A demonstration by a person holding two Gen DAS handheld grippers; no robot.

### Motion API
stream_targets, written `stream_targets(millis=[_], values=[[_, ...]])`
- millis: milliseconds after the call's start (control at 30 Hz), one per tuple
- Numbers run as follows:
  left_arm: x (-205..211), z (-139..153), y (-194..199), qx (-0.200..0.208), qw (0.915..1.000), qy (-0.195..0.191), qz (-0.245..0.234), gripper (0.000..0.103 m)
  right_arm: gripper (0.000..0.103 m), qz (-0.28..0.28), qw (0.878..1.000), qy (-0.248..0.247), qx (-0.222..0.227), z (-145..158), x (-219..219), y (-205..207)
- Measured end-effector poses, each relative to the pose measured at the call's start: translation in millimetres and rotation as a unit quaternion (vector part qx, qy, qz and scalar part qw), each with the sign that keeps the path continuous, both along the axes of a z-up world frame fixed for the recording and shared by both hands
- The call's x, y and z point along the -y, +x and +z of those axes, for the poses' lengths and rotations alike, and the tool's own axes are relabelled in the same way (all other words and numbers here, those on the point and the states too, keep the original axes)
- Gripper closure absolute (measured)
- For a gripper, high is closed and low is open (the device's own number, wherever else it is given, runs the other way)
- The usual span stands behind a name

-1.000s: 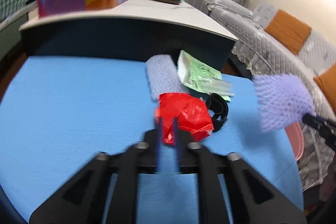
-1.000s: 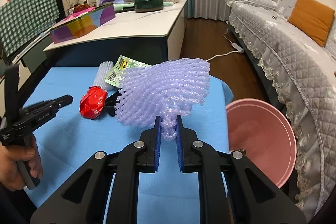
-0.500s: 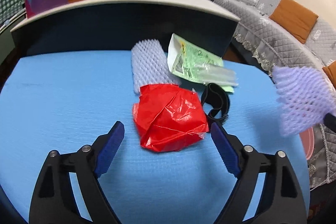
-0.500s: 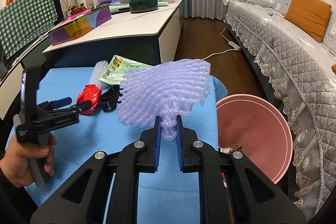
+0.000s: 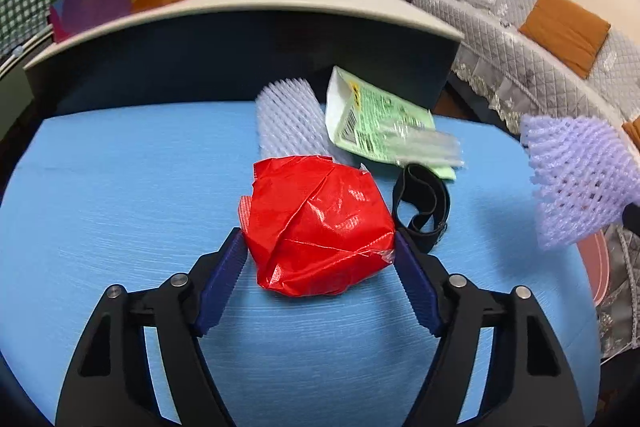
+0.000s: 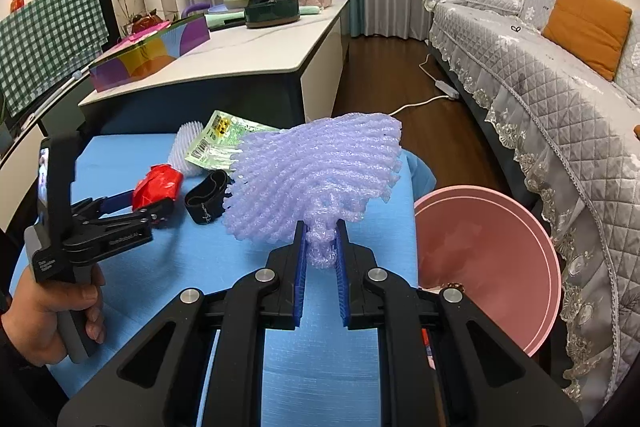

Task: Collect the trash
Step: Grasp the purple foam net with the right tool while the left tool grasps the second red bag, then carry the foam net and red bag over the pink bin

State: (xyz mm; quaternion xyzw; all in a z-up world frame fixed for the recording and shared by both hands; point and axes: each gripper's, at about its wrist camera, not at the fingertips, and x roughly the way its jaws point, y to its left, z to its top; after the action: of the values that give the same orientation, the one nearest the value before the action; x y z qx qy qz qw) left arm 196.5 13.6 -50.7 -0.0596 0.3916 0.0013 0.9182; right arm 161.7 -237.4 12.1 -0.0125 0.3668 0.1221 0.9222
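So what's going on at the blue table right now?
A person is clearing trash with two handheld grippers. The right gripper is clamped on a purple foam net, held above the table beside the pink bin. The left gripper straddles the red crumpled wrapper, its jaws just closing in on it.

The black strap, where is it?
In the left wrist view, the black strap lies on the blue table, right of the red bag, below the green packet.

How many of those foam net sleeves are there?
2. A purple foam net is pinched in the right gripper above the blue table; a white foam net lies behind the red bag. More may be hidden.
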Motion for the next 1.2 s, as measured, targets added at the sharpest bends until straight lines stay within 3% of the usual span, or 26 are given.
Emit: stream_targets(millis=[567,1200], values=[[21,53,-51,0.085,0.9958,0.007,-0.033,0.031,0.089,-0.036,0.998,0.025,0.047,40,28,-38],[67,59,-62,0.103,0.9909,0.005,-0.086,0.031,0.089,-0.105,0.992,0.034,0.061,54,90,-67]])
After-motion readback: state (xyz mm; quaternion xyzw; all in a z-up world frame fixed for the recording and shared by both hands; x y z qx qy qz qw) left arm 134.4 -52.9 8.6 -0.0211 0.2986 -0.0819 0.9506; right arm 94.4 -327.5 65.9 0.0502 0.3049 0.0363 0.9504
